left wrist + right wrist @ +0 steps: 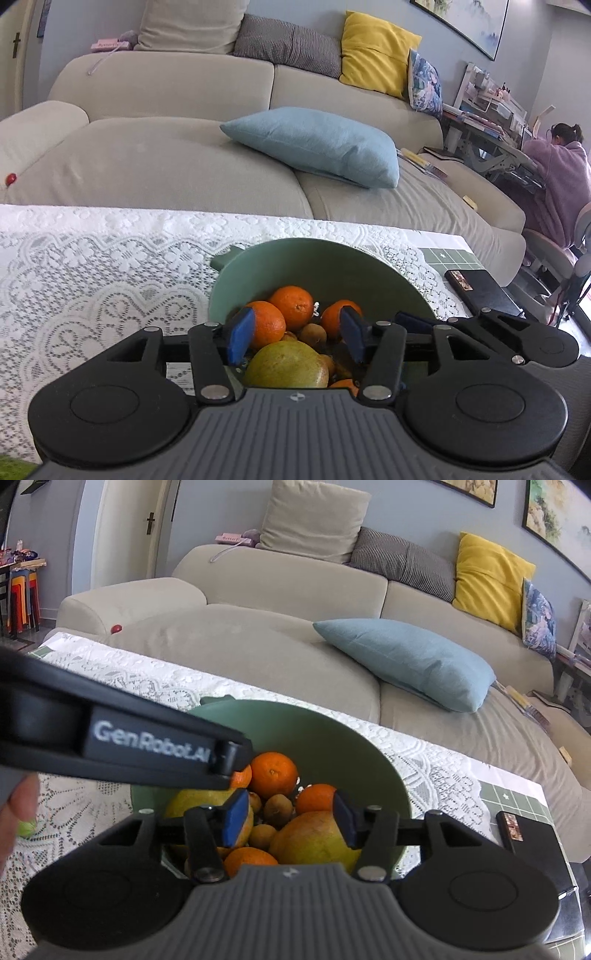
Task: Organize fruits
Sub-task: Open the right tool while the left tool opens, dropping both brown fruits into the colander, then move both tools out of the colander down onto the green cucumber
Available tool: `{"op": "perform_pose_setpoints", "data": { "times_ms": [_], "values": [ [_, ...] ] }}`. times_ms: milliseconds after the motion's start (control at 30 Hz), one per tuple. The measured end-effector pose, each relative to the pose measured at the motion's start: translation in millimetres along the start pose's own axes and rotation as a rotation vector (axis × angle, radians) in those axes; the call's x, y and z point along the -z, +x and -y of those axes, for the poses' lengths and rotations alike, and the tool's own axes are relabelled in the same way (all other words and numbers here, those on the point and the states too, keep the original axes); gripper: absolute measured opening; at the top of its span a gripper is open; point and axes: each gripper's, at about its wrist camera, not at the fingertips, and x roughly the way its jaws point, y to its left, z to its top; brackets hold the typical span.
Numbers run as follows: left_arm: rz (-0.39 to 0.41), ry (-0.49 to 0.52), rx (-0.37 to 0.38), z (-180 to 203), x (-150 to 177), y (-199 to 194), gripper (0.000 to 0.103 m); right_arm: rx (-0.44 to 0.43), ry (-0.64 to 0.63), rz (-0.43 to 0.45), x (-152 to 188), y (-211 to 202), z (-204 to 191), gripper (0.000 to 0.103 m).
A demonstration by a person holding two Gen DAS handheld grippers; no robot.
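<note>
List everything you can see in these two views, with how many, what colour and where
bowl: one, green, on the lace cloth
oranges: at least four, orange, in the bowl
large fruits: two, yellow-green, in the bowl
small fruits: several, brown, among the oranges
lace cloth: one, white, over the table
dark case: one, black, right end of the table
sofa: one, beige, behind the table
cushion: one, light blue, on the sofa seat
cushion, yellow: one, against the sofa back
seated person: one, purple top, far right
left gripper: blue pads, jaws open over the bowl
right gripper: blue pads, jaws open over the bowl
</note>
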Motion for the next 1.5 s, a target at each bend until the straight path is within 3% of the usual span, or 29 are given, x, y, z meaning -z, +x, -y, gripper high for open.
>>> {"op": "perform_pose_setpoints", "data": {
  "times_ms": [167, 500, 833, 1067, 1500],
  "values": [
    [0.014, 0.006, -0.04, -1.8, 1.0, -17.2, 0.062, -0.015, 0.008, 0.036, -1.0, -12.6, -7.2, 0.059],
    [0.012, -0.001, -0.128, -21.2, 11.5, -48.5, 0.063, -0.131, 0.039, 0.072, -1.9, -31.3, -30.6, 0.064],
    [0.013, 0.026, -0.194, -49.9, 31.1, -74.7, 0.063, -0.298, 0.152, 0.049, 3.5, -37.4, -57.4, 0.069],
    [0.003, 0.031, -0.229, -79.9, 44.9, -91.6, 0.063, -0.379, 0.161, 0.058, 9.6, -37.8, -87.5, 0.075],
    [-0.06, -0.193, -0.254, -156.8, 67.4, -109.4, 0.064, -0.535, 0.282, -0.113, 28.7, 5.7, -124.2, 0.074]
  ]
}}
